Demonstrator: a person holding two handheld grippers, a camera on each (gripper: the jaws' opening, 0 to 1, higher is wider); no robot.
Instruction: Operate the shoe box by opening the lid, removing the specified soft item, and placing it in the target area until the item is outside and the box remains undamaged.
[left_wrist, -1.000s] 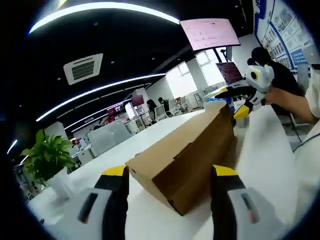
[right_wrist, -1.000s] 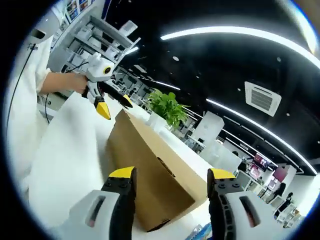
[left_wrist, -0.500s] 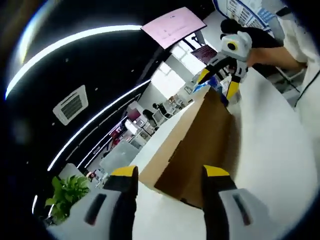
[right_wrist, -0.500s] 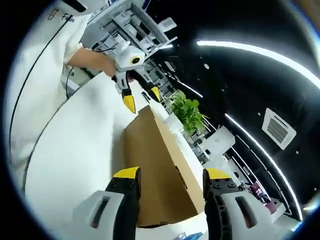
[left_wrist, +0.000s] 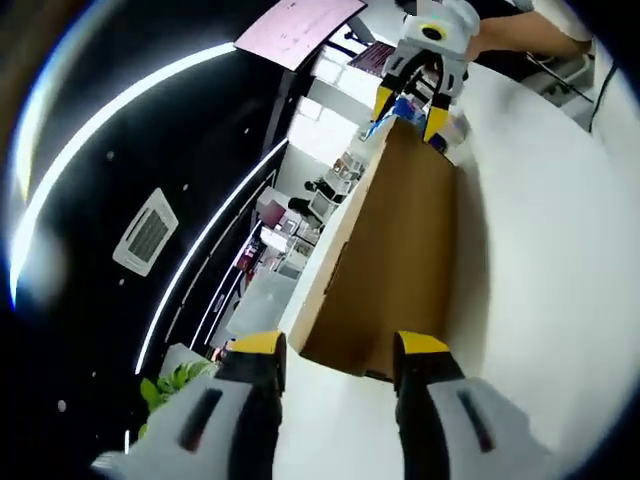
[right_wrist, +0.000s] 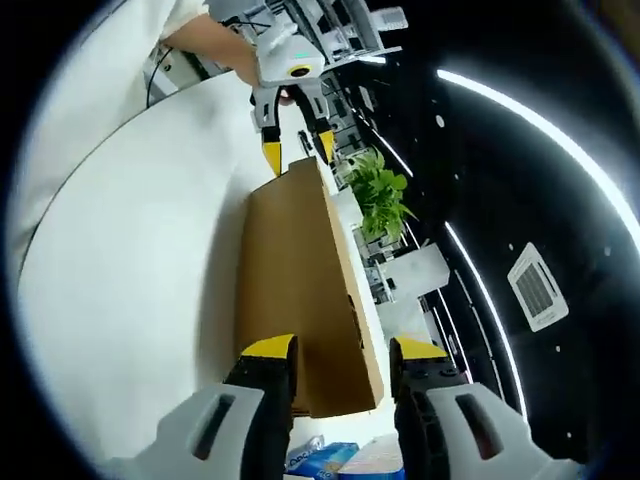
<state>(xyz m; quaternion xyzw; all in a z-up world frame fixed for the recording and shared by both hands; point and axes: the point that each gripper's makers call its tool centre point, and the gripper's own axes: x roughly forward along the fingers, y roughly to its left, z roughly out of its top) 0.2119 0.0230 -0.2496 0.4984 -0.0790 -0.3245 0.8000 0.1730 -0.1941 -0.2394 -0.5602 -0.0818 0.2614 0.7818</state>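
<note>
1. Left gripper (left_wrist: 328, 350): I see my two yellow-tipped fingers (left_wrist: 258, 345) parted, with the near end of the shoe box (left_wrist: 390, 260) showing in the gap between them. They grip nothing; whether the tips touch the cardboard I cannot tell.
2. Right gripper (right_wrist: 340, 350): my fingers (right_wrist: 268, 348) here are likewise spread, framing the opposite end of the shoe box (right_wrist: 300, 290). Nothing is held; contact with the box I cannot judge.
3. Each gripper as seen from the other: in the left gripper view the right gripper stands at the far end of the box, jaws apart on either side of the box's far top corner. In the right gripper view the left gripper sits at the far end in the same manner, a hand (right_wrist: 215, 45) behind it.
4. Shoe box: plain brown cardboard, long, lid shut, lying on the white table (right_wrist: 130, 230) between the two grippers.
5. Surroundings: a leafy green plant (right_wrist: 385, 195) stands beyond the box in the right gripper view; a blue-printed packet (right_wrist: 318, 458) lies near my right fingers. A person's white sleeve (right_wrist: 110, 70) borders the table. Overhead are strip lights (left_wrist: 120, 95) and a ceiling vent (left_wrist: 140, 232).
</note>
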